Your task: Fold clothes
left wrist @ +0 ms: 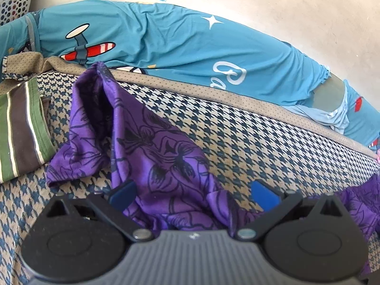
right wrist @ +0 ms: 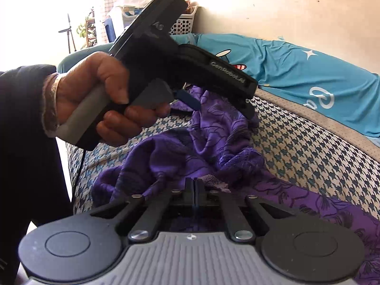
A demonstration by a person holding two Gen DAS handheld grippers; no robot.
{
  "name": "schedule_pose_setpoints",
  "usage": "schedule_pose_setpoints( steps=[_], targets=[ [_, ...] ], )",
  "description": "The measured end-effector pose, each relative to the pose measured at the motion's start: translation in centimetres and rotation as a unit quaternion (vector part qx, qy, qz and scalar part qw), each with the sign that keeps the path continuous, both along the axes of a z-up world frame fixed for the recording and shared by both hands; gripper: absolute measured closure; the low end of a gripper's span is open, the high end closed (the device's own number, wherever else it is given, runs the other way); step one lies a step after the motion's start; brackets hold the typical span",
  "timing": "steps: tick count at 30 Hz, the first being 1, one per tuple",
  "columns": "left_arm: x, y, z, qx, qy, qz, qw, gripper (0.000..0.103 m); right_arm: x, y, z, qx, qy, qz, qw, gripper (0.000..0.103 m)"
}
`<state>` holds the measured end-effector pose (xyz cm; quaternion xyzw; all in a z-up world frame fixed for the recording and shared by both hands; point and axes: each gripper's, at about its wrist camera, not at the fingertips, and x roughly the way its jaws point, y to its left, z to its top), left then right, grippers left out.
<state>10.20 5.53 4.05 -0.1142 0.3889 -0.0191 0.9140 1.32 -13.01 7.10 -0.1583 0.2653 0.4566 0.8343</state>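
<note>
**Right gripper pinches the purple cloth while the left stands open over it**

Right hand-held gripper [right wrist: 195, 190], black-armed on a grey ribbed body, has its two fingers pressed together, and a bit of the crumpled purple garment with black flower outlines [right wrist: 213, 147] appears to be pinched at their tips; the fringe of cloth there is small, so the hold is a judgement. The left hand-held gripper [left wrist: 193, 192] stands wide apart, its blue pads [left wrist: 264, 196] spread with the purple cloth bunched between and beneath them, gripping nothing. In the right wrist view the person's left hand [right wrist: 99, 95], in a dark sleeve, grips that tool's grey handle and tips its nose down onto the garment's upper part.

The garment lies rumpled, not flat or folded, on the bed's blue-and-beige houndstooth cover [left wrist: 261, 142], one ridge of it raised toward the far edge. The holds look divided: one tool fixes a spot on the cloth so it cannot slide, while the other is held open just above it, probably ready to take a second spot so the piece can be drawn out or laid over.

Beyond it a turquoise sheet printed with red-and-white aeroplanes and white stars [left wrist: 166, 38] runs along the cream wall. A green, brown and white striped cloth [left wrist: 21, 130] lies at the left, apart from the garment. A white perforated plastic basket [left wrist: 14, 2] sits in the far corner.

The soft, slippery-looking fabric may well slide out of a small pinch if pulled hard.
</note>
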Motion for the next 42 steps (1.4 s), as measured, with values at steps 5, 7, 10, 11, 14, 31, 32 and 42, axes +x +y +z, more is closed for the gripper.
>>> schedule_pose_setpoints(
  steps=[5, 7, 10, 11, 14, 31, 32, 42],
  targets=[
    [0.5, -0.1, -1.1, 0.0, 0.029, 0.004, 0.9996, 0.0, 0.9, -1.0, 0.7, 0.01, 0.0, -0.026, 1.0, 0.099],
    [1.0, 0.0, -2.1, 0.004, 0.058, 0.009, 0.9983, 0.0, 1.3, -1.4, 1.2, 0.018, 0.005, -0.037, 0.999, 0.098],
    [1.2, 0.4, -3.2, -0.002, 0.082, 0.021, 0.9964, 0.0, 1.9, -1.9, 1.7, 0.023, 0.024, -0.035, 0.999, 0.098],
    [1.2, 0.6, -3.3, -0.005, 0.086, 0.024, 0.996, 0.0, 2.1, -2.1, 1.8, 0.024, 0.031, -0.033, 0.999, 0.096],
    [1.1, 0.8, -3.3, -0.008, 0.087, 0.025, 0.9959, 0.0, 3.0, -3.2, 2.6, 0.049, 0.05, -0.047, 0.996, 0.089],
    [0.9, 1.2, -3.2, -0.015, 0.089, 0.025, 0.9956, 0.0, 8.7, -3.6, 0.5, 0.118, 0.15, -0.165, 0.968, 0.063],
    [0.9, 1.2, -3.2, -0.016, 0.09, 0.025, 0.9955, 0.0, 8.9, -3.4, 0.1, 0.117, 0.154, -0.168, 0.967, 0.064],
    [0.7, 1.9, -2.5, -0.033, 0.075, 0.029, 0.9962, 0.0, 9.1, -1.4, -1.1, 0.105, 0.123, -0.169, 0.972, 0.09]
  ],
)
